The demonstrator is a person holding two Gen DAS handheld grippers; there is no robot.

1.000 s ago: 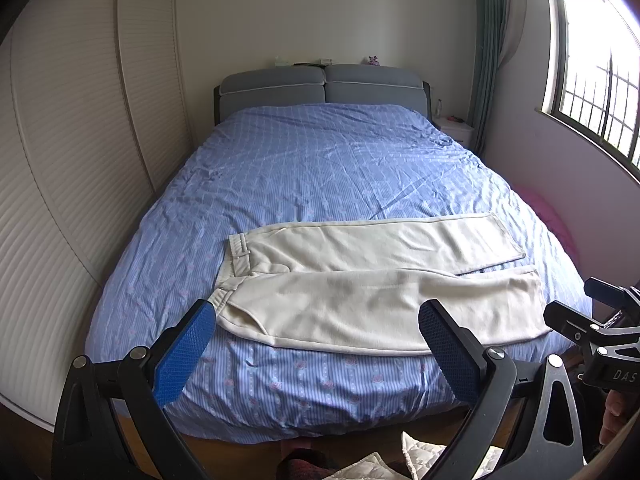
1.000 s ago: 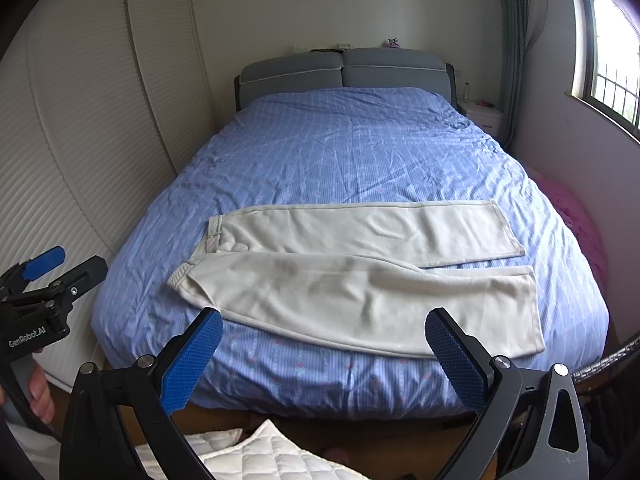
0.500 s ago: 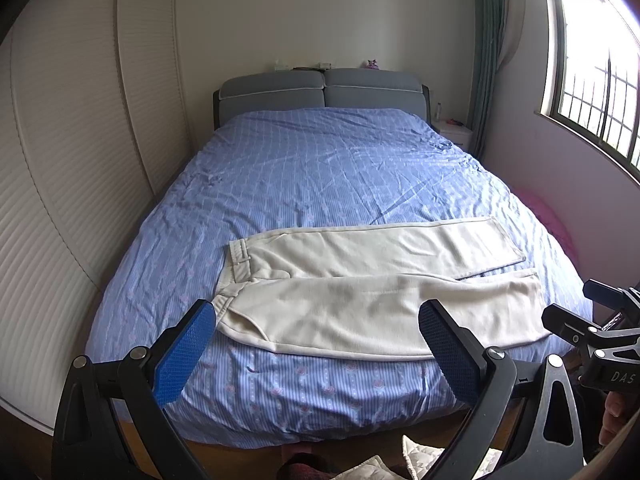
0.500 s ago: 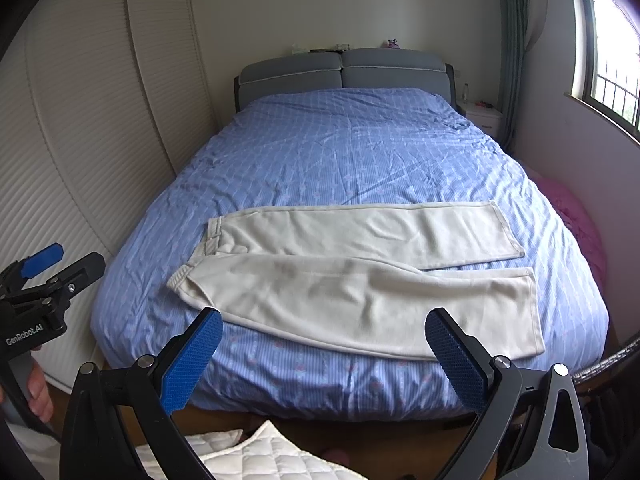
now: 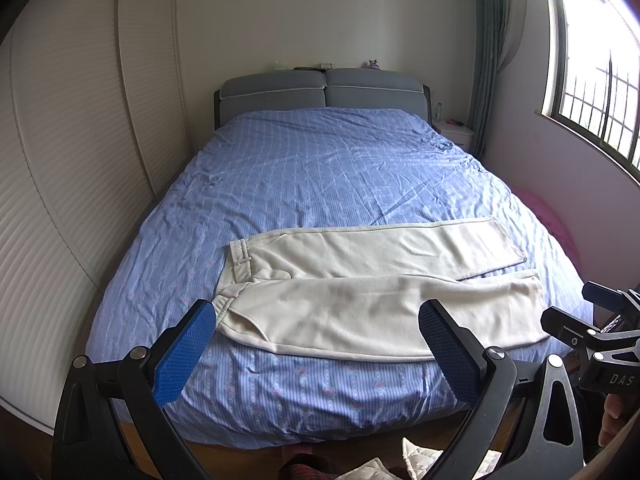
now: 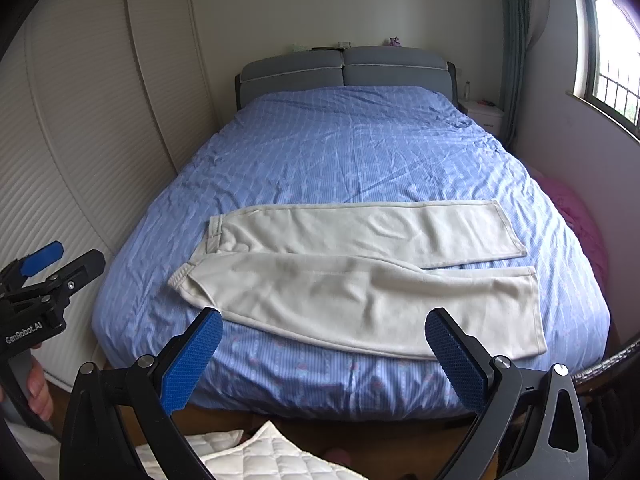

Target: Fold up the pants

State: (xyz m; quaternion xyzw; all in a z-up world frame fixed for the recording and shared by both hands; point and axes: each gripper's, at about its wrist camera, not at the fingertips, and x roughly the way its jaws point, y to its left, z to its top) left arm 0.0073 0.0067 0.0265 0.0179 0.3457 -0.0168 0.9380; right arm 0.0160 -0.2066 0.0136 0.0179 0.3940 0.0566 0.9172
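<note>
You have one pair of cream pants point(image 6: 360, 276) lying flat across the foot of the blue striped bed point(image 6: 352, 152), two legs side by side, waistband to the left. Your left gripper point(image 5: 316, 344) and right gripper point(image 6: 324, 348) both hang spread wide, clear of the soft cloth.

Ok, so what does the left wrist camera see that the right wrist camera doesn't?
Only the left wrist view shows the right claw at its right edge, a fuller stretch of the barred window, and something dark red on the floor. Only the right wrist view shows the left claw at its left edge and a white quilted cloth below. Both show the cream pants spread flat across the blue bed, both claws open, neither touching them.
</note>
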